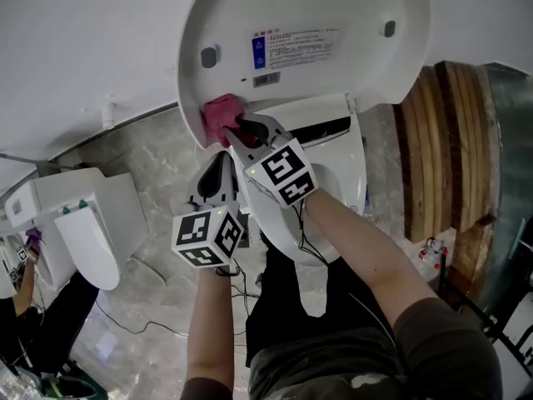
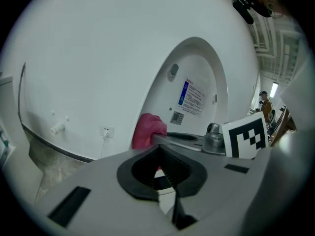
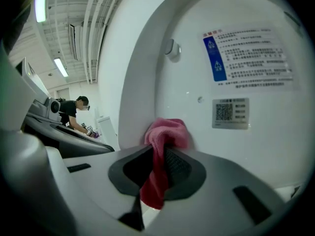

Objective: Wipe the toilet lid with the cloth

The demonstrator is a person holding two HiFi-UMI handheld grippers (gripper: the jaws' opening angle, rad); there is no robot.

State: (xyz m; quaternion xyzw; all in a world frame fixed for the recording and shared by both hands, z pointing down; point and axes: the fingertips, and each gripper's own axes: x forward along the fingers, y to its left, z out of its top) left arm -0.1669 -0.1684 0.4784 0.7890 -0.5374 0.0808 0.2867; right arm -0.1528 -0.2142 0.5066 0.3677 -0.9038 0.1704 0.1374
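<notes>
Cloth (image 1: 219, 115), pink: your right gripper (image 1: 238, 128) is clamping it in closed jaws and holding it against the raised lid (image 1: 333, 7) at the lid's 7 o'clock edge. Left gripper (image 1: 221, 163): you are keeping its jaws fully together on nothing, just beside the right gripper, at the cloth's 6 o'clock.

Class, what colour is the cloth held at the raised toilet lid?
Pinkish red. The cloth shows best in the right gripper view.
</notes>
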